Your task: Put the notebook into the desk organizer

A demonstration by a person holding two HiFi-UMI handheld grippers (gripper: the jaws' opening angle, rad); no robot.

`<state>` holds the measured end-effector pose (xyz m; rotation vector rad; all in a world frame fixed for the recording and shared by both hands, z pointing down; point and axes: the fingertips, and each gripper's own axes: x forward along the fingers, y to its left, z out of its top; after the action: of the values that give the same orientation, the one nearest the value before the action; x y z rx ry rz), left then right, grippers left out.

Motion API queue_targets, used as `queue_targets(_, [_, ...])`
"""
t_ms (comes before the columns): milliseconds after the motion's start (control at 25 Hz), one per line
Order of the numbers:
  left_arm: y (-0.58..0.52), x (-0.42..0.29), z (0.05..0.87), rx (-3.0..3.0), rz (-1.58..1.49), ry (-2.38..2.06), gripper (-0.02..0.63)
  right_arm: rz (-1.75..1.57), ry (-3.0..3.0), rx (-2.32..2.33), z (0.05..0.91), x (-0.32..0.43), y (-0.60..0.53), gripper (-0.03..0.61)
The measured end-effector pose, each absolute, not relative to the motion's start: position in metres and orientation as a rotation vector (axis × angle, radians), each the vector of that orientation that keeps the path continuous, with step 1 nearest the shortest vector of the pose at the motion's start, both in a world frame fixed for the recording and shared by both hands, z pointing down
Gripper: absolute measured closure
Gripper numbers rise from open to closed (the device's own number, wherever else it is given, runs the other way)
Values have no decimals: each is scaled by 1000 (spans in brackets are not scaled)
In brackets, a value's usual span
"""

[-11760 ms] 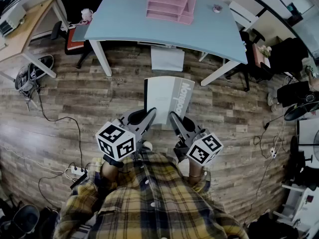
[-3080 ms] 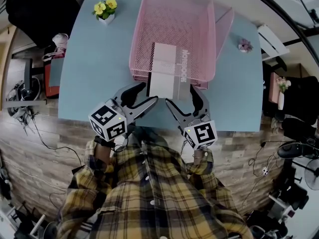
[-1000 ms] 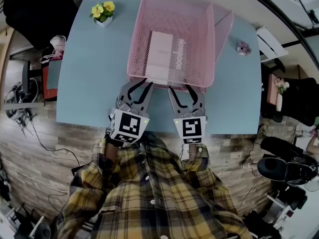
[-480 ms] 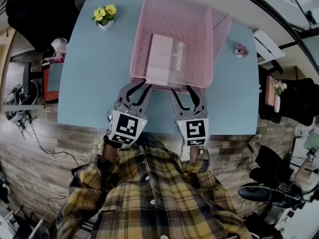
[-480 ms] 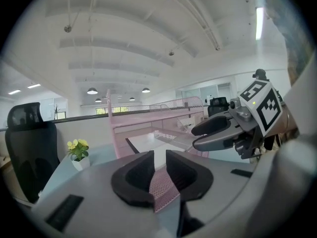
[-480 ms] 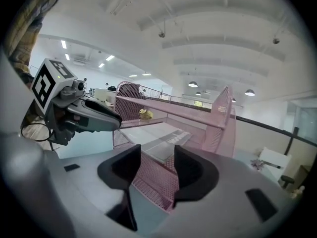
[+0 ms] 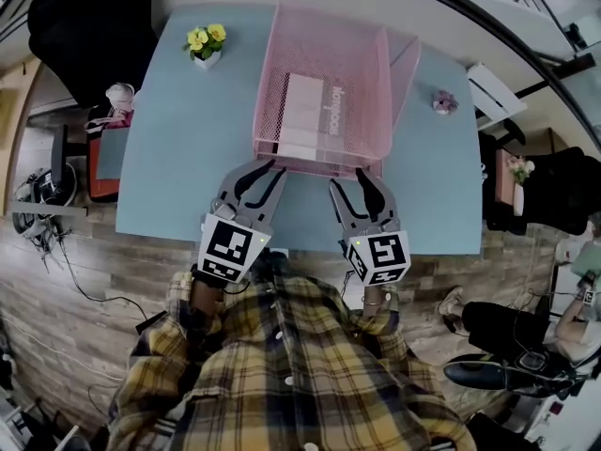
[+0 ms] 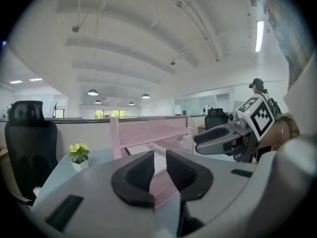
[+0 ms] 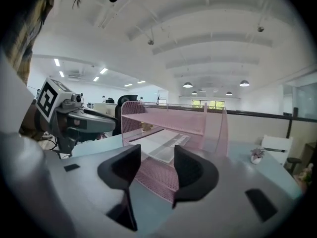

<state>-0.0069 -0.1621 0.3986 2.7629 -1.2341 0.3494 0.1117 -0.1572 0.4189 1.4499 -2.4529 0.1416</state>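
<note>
Pink mesh organizer fills desk centre; stacked trays leave low slots. Open desk either side; flowerpot far left.

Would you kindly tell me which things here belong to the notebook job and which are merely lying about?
Job in hand: notebook, pink desk organizer, left gripper, right gripper.
Lying about: yellow potted flowers, small purple plant, black office chair.
</note>
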Motion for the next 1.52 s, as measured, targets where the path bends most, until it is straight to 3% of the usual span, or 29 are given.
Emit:
queue_targets(280, [-139,-14,381,2735,247,-1234,556,167,-2520,1472,403,117,-136,405])
queue_targets(480, [-128,-15,373,2730,217,-1242,594,175,-2558,1465,396,119,-125,446])
queue_targets(880, [-118,-11,373,2694,174,-1215,621,165,-2594,1474,387,123,-115,552])
queue_targets(1520, [-124,-19,396,2607,209,-1208,623,241,-2575,1506,396,132,-117,577])
